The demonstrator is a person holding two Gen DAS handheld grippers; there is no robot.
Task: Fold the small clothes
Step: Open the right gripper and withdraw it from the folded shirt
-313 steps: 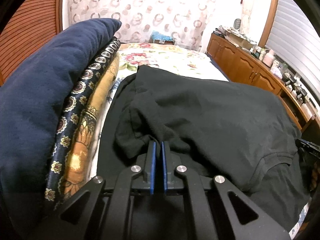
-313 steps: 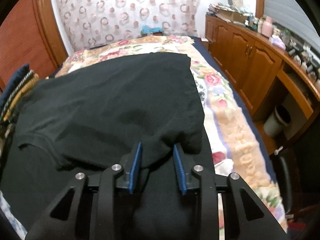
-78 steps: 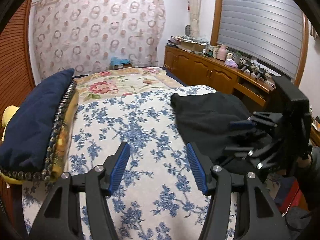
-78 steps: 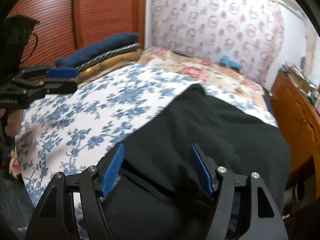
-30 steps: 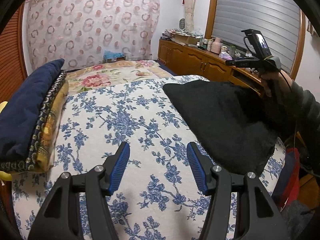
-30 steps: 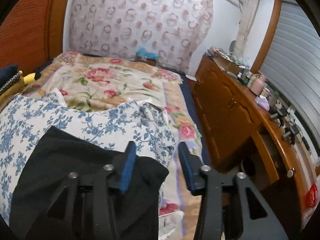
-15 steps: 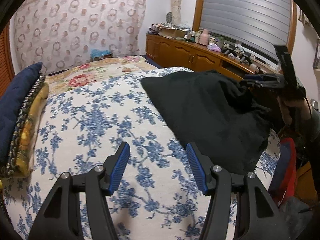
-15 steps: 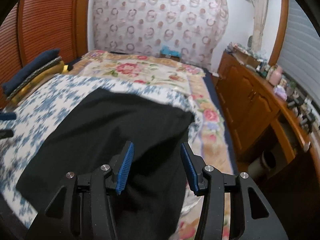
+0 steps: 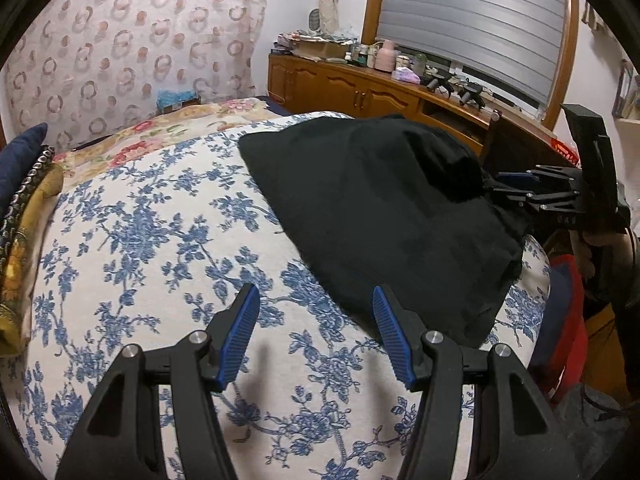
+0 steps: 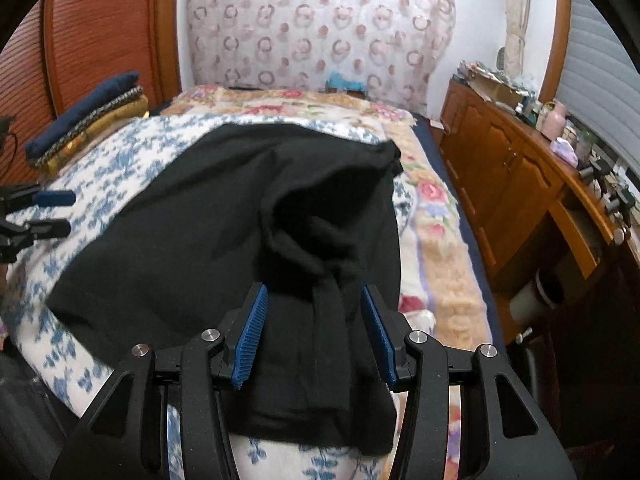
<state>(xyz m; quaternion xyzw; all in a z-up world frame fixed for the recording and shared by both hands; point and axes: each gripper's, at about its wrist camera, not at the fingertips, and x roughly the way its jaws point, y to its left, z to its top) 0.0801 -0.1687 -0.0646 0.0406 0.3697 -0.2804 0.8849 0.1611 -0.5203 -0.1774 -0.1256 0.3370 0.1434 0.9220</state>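
A black garment (image 9: 380, 208) lies on the right half of the blue-flowered bed sheet (image 9: 140, 240), with a raised hump at its right end. My right gripper (image 10: 316, 320) is shut on a thick bunch of that garment (image 10: 200, 220) at its near end; a ridge of cloth runs away from the pads. In the left wrist view the right gripper (image 9: 504, 184) sits at the hump, held by a hand (image 9: 592, 248). My left gripper (image 9: 316, 320) hovers open over bare sheet just left of the garment's near edge, and shows as the left gripper (image 10: 60, 212) at the right wrist view's left edge.
A stack of pillows (image 10: 88, 120) lies by the wooden headboard (image 10: 100, 20). A flowered quilt (image 10: 320, 104) covers the far end of the bed. A long wooden cabinet (image 10: 512, 184) crowded with small items runs along the right, with a bin (image 10: 536, 296) on the floor.
My right gripper came down from high over the bed to the garment's right end, cloth still between its fingers. My left gripper drifted toward the garment, jaws unchanged.
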